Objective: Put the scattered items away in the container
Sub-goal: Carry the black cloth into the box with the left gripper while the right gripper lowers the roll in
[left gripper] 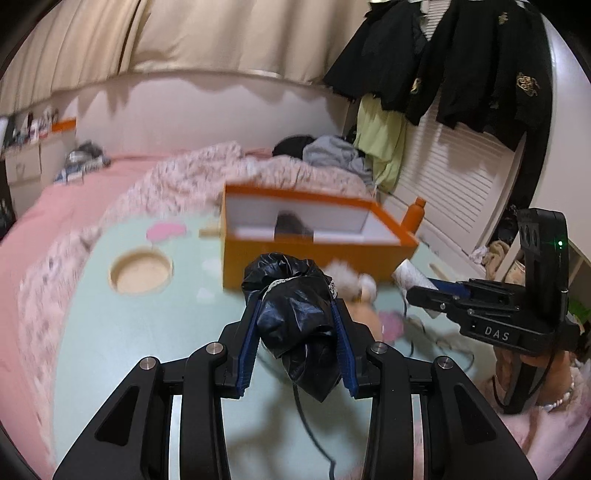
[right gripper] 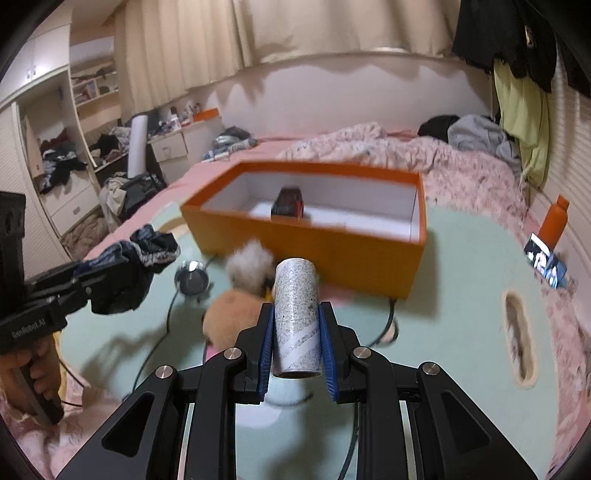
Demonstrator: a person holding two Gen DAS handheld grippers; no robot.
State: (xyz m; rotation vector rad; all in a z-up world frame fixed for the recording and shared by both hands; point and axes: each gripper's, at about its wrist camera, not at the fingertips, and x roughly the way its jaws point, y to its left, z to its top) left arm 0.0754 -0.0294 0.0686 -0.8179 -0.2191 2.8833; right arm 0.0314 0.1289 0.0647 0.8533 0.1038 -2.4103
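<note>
The left gripper (left gripper: pixel 297 325) is clamping a crumpled black bag (left gripper: pixel 295 317) and the right gripper (right gripper: pixel 295 332) is squeezing a paper roll (right gripper: pixel 297 317) lengthwise; the orange box (right gripper: pixel 306 225) is sitting just ahead of both.

A lived-in bedroom: pink bed (right gripper: pixel 480 177), curtains (right gripper: pixel 258 33), hanging clothes (left gripper: pixel 461 59).

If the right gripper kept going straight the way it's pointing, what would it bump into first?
Probably the near wall of the orange box: the right gripper, shut on a roll, aims at it. The plush toy lies just left, so depth is uncertain.
</note>
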